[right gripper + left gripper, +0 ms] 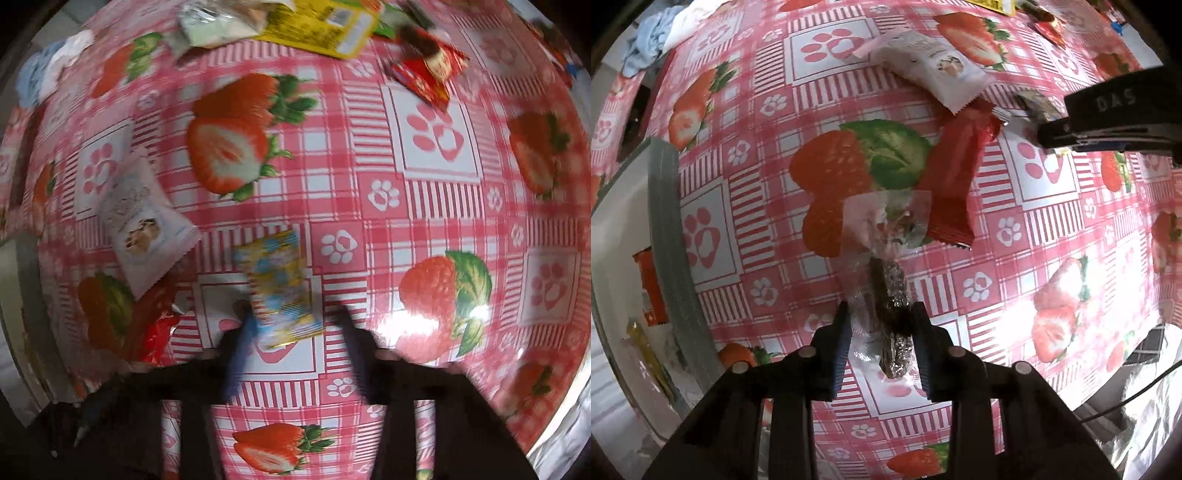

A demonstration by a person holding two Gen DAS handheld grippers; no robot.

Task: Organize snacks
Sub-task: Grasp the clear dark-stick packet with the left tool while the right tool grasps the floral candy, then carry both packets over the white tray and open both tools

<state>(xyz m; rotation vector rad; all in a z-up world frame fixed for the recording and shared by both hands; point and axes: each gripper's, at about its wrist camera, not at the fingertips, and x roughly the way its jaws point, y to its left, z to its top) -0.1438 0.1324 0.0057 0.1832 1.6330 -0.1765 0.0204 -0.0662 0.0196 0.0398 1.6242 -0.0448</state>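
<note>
A bench (1015, 258) covered in glossy pink check oilcloth with printed strawberries is seen from above. A dark snack stick in crinkly clear wrap (892, 314) is held between the narrow jaws of the left gripper (882, 350), its long axis running away from the jaws. A small blue-and-yellow foil packet (282, 291) is held, through blur, by the right gripper (299, 325). A red wrapper (955, 184) and a white packet (934, 66) lie just beyond; a pale tray (665, 229) lies to the left, nearer the left gripper.

A home table: strawberry-print oilcloth (1015, 258) strewn with snack packets (934, 62), crumpled laundry (646, 40) beyond.
</note>
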